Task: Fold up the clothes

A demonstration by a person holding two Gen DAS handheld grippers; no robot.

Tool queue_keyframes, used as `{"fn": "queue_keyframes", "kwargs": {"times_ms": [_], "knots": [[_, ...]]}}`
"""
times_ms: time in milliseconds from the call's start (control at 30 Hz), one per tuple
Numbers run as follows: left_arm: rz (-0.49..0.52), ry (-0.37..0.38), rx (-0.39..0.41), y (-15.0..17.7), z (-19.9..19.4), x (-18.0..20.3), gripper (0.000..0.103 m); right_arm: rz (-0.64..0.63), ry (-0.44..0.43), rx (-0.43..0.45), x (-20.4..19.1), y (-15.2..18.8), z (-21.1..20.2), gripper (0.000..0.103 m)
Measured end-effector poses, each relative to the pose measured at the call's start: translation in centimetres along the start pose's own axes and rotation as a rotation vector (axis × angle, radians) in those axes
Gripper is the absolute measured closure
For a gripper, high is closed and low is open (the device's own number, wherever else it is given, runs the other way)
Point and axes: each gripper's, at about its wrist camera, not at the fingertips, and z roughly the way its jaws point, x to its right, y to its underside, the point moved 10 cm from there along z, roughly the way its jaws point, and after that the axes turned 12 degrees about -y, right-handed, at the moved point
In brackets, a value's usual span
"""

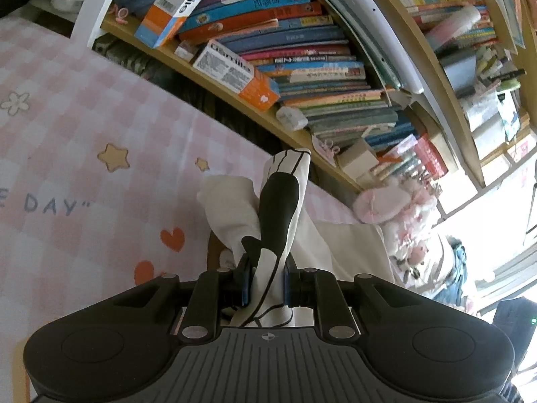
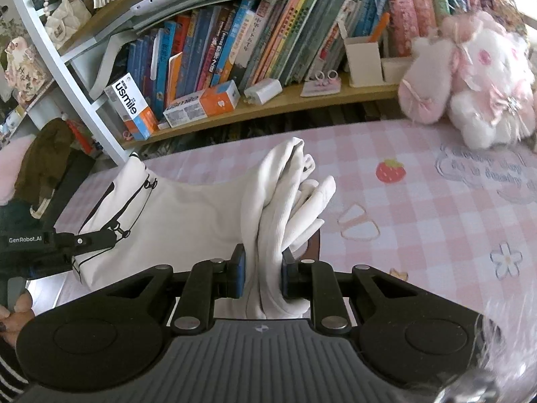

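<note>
Clamped in the right gripper (image 2: 263, 277), a bunched edge of the white garment (image 2: 201, 215) hung limp above the pink checked bed (image 2: 419, 208); the left gripper (image 1: 265, 285) pinched its black-printed corner. Light, floppy cloth, probably best held at corners.

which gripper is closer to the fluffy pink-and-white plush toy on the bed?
Right. The right gripper, shut on the white garment, has the plush toy ahead to its right. The left gripper holds the garment's printed end on the far side from the toy.
</note>
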Motion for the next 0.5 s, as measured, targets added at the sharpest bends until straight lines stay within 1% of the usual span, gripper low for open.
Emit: {"fn": "queue_keyframes", "kwargs": {"times_ms": [200, 400, 500], "knots": [[0.014, -0.007, 0.017, -1.7, 1.6, 0.3, 0.087, -0.022, -0.005, 0.005, 0.7, -1.9, 1.7, 0.085], [-0.011, 0.028, 0.044, -4.0, 3.5, 0.8, 0.087, -0.066, -0.008, 0.036, 1.9, -4.4, 3.3, 0.086], [-0.008, 0.032, 0.057, -5.0, 4.6, 1.0, 0.087, -0.074, -0.014, 0.052, 2.5, -5.9, 4.1, 0.086]]}}
